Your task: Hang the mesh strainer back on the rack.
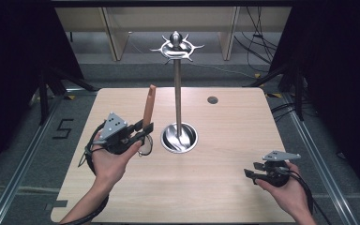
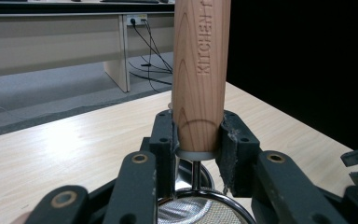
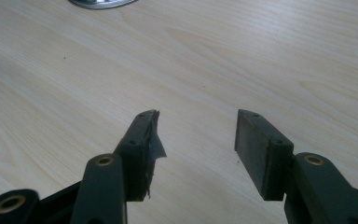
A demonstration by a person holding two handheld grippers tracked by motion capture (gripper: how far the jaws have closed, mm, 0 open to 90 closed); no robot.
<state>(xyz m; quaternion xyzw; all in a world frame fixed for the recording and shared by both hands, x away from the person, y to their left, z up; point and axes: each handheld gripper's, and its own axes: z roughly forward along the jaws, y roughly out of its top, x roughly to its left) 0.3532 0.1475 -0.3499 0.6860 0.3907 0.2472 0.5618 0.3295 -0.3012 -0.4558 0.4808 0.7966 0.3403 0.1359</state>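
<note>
Starting nearest the person, the right tongs (image 1: pixel 252 169) sit low at the near right of the tabletop (image 1: pixel 225 197), held in the right hand (image 1: pixel 288 190), jaws spread apart with nothing between them. The right gripper view confirms it: right tongs (image 3: pixel 198 135) gaping over bare pale wood, one pad frayed at its edge.

Over on the near left, the left hand (image 1: pixel 110 161) cradles the left tongs (image 1: pixel 146 127), and they're clamped tight on a wooden handle (image 1: pixel 148 105). That handle stands almost upright, leaning slightly, rising well above the jaws. From the left gripper view, the left tongs (image 2: pixel 198 135) squeeze the wooden handle (image 2: pixel 200 65) from both sides near its lower end, with "KITCHEN" stamped along the grain. Below the grip, a metal collar and thin stem lead down to a round wire-mesh strainer bowl (image 2: pixel 200 210), hanging under the jaws. In the high view, the strainer rim (image 1: pixel 145 149) shows as a thin loop just beneath the tongs, above the tabletop.

Just beside that, toward the middle, stands a steel rack (image 1: pixel 178 84): a round shiny base (image 1: pixel 179 138), a tall slim pole, and a crown of hooks (image 1: pixel 176 47) on top. The handle sits near the pole, not touching it.

Farther back, a small dark round hole (image 1: pixel 212 100) marks the tabletop's far side.
</note>
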